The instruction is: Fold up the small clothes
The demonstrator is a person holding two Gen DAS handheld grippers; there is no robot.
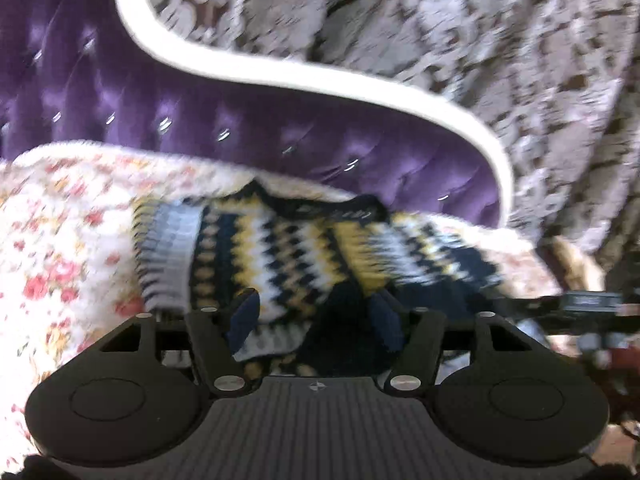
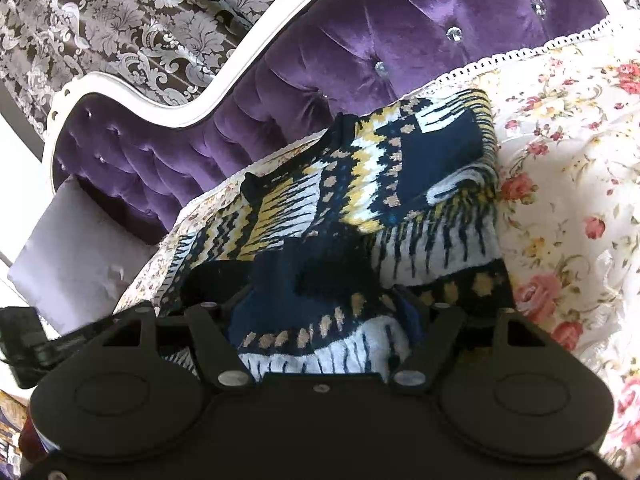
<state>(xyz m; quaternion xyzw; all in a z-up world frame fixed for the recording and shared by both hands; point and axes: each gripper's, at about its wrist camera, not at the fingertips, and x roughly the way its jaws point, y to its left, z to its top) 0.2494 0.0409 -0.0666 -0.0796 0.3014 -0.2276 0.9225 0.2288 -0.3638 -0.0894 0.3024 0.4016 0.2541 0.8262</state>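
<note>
A floral bedspread (image 2: 568, 184) covers the bed before a purple tufted headboard (image 2: 360, 40). The patterned knit sweater (image 2: 360, 184) lies bunched at twelve o'clock of each gripper, left gripper (image 1: 316, 316) and right gripper (image 2: 324, 320), its near folds between their parted jaws, ungripped.

Knitted, woolly sweater (image 2: 360, 200) on soft floral cloth cover (image 2: 560, 200); plush purple velvet headboard (image 2: 360, 40) (glossy white frame (image 2: 160, 108), glassy studs); matt black plastic grippers (image 2: 320, 312), shiny metal screws.
</note>
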